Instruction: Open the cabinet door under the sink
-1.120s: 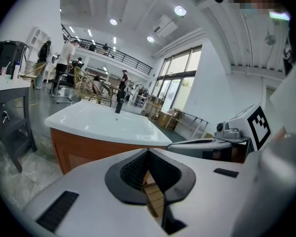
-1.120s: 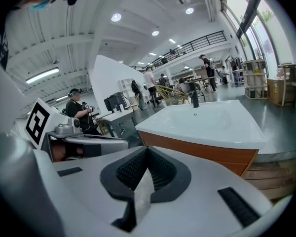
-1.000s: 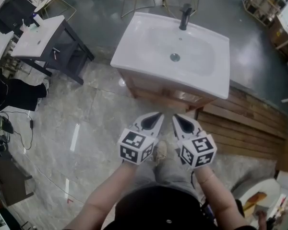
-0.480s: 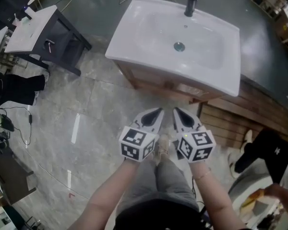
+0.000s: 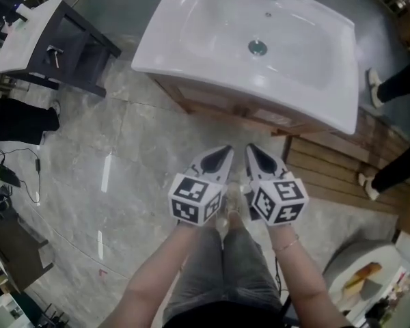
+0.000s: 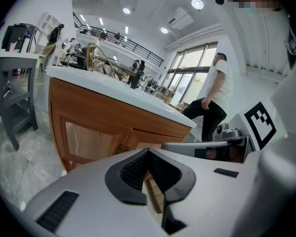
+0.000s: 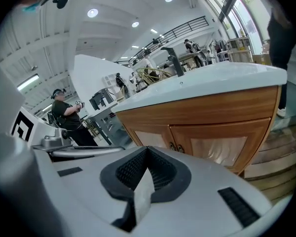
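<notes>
Approach step, I judge: left gripper [image 5: 221, 157] and right gripper [image 5: 254, 157] are hovering before the sink [image 5: 191, 70], fingers pressed together, gripping nothing. The cabinet door [image 7: 222, 149] beneath the sink is sitting closed; next, the fingers need to open onto its knob [image 7: 179, 149].

Bare marble floor [image 5: 123, 162] lies open across the centre and left, up to the cabinet [image 5: 225, 109] front, which the sink [image 5: 191, 67] rim overhangs. A slatted wooden platform [image 5: 335, 176] and a bystander's legs [image 5: 400, 166] crowd the right; a dark side table [image 5: 82, 46] stands upper left.
</notes>
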The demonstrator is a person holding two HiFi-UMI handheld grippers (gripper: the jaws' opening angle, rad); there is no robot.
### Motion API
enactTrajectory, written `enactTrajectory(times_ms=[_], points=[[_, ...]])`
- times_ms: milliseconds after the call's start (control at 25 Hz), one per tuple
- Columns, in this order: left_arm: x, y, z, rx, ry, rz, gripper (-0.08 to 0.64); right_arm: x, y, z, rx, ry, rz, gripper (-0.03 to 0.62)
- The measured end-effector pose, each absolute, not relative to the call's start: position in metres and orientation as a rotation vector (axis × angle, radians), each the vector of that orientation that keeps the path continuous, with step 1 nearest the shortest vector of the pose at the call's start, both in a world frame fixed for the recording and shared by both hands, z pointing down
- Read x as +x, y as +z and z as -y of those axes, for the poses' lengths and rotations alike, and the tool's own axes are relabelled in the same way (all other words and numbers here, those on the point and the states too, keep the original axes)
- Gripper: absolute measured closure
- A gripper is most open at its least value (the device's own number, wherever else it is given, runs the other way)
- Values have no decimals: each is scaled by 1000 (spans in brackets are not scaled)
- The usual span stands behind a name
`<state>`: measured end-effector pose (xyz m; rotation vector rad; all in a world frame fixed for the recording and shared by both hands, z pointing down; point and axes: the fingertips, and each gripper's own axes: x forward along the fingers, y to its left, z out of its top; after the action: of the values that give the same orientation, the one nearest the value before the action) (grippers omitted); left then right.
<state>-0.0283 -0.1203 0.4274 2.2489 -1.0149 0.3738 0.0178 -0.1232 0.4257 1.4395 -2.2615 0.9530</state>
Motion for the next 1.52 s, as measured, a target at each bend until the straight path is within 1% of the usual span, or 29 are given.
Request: enactTrajectory(times_ms=[440,680,1200,1400,1520], points=[[-18,480,133,2220,381,1008,551,24,483,138,1445,1015,2238,584],[-10,502,144,2237,383,1007,551,24,501,144,1439,962,2251,584],[-5,547,168,2241,428,998,551,27,534,168,1401,995,2296,583],[-2,558,171,2226,442,995,551,35,553,177,1473,1037,2239,583],[-4,567,173,2212,445,1000,551,42,564,185,1545,1007,2180,580]])
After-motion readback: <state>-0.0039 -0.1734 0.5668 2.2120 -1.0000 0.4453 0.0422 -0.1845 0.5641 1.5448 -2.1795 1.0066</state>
